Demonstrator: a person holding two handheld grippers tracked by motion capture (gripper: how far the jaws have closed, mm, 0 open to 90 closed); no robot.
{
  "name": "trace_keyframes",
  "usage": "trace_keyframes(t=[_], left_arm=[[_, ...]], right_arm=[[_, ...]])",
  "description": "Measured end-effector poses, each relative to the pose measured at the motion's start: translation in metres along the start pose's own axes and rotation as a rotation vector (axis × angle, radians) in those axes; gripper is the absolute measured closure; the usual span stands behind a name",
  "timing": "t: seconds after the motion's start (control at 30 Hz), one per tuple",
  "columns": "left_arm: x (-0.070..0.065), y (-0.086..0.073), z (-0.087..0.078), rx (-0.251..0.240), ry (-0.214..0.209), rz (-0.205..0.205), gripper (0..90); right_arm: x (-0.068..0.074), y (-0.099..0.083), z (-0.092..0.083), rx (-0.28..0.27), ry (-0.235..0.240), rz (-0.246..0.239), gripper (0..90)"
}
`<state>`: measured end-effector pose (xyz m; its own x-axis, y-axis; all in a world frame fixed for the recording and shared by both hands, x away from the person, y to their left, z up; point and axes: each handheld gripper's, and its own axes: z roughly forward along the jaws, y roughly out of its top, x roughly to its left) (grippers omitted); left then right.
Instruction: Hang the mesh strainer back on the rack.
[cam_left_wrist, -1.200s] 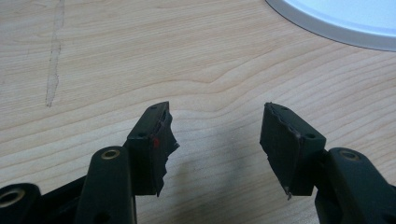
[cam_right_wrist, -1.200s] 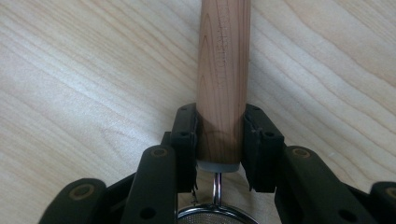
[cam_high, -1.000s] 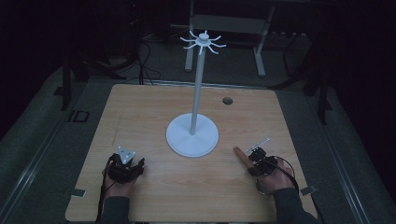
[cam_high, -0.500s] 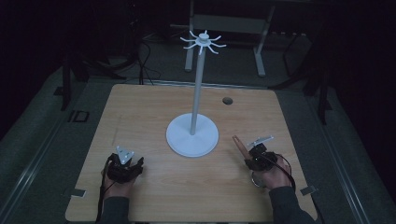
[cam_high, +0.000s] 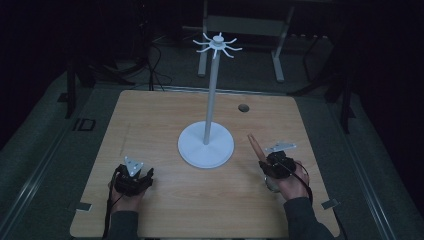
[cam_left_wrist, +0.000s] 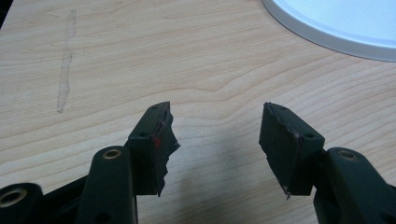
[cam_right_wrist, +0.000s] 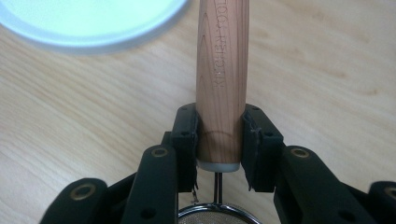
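Note:
A white stand (cam_high: 205, 145) with a round base, a tall pole and a ring of hooks (cam_high: 218, 46) on top rises from the middle of the wooden table (cam_high: 160, 120). At the front right, my right gripper (cam_high: 267, 162) is shut on the wooden handle (cam_high: 254, 145) of a small strainer. In the right gripper view the pads (cam_right_wrist: 184, 135) clamp the handle (cam_right_wrist: 222, 60) near its metal end, and the strainer's mesh rim (cam_right_wrist: 217, 215) sits below the jaws. My left gripper (cam_high: 134, 176) rests at the front left. Its jaws (cam_left_wrist: 217, 135) stand open over bare wood.
The stand's base (cam_left_wrist: 341, 21) lies ahead and to the right of the left gripper, and ahead-left of the right one (cam_right_wrist: 88, 21). A small round hole (cam_high: 243, 107) sits in the table's far right part. A pale scuff (cam_left_wrist: 65, 70) marks the wood. Dark floor surrounds the table.
The right hand has shifted slightly, and the wooden handle has swung from pointing left toward the stand to pointing more away. The left gripper has stayed still.

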<state>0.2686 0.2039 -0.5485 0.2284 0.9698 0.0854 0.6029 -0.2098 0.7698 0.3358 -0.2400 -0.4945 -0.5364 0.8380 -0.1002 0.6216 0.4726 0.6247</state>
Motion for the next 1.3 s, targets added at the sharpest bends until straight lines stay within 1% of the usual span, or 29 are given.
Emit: trace_keyframes(t=[0.07, 0.17, 0.23, 0.47, 0.6, 0.67, 0.8, 0.93, 1.0, 1.1, 1.3], left_arm=[[0.000, 0.000, 0.000, -0.004, 0.000, -0.003, 44.4], [0.000, 0.000, -0.001, -0.005, -0.001, -0.003, 44.4], [0.001, 0.000, -0.001, -0.006, 0.000, -0.001, 44.4], [0.001, 0.000, -0.001, -0.009, 0.002, -0.006, 44.4], [0.001, 0.000, -0.002, -0.014, 0.003, -0.008, 44.4], [0.002, 0.000, -0.002, -0.015, 0.004, -0.009, 44.3], [0.002, 0.000, -0.002, -0.017, 0.005, -0.010, 44.4], [0.002, 0.000, -0.002, -0.019, 0.005, -0.016, 44.3], [0.002, 0.000, -0.002, -0.020, 0.006, -0.016, 44.4], [0.002, 0.000, -0.002, -0.020, 0.006, -0.015, 44.3], [0.002, 0.000, -0.002, -0.023, 0.007, -0.020, 44.3]], right_arm=[[0.001, 0.002, -0.001, -0.026, -0.001, -0.007, 69.2], [0.004, 0.006, -0.003, -0.041, -0.001, -0.032, 69.2], [0.005, 0.008, -0.003, -0.056, -0.002, -0.033, 69.2], [0.008, 0.017, -0.007, -0.114, -0.012, -0.019, 69.1], [0.009, 0.022, -0.012, -0.157, -0.017, 0.001, 69.1], [0.008, 0.025, -0.016, -0.186, -0.007, 0.019, 69.1], [0.007, 0.032, -0.022, -0.225, 0.000, 0.035, 69.1], [0.006, 0.038, -0.027, -0.260, -0.004, 0.039, 69.1], [0.006, 0.041, -0.030, -0.275, 0.007, 0.048, 69.1], [0.007, 0.045, -0.033, -0.296, 0.010, 0.052, 69.1], [0.008, 0.053, -0.039, -0.346, 0.027, 0.046, 69.1]])
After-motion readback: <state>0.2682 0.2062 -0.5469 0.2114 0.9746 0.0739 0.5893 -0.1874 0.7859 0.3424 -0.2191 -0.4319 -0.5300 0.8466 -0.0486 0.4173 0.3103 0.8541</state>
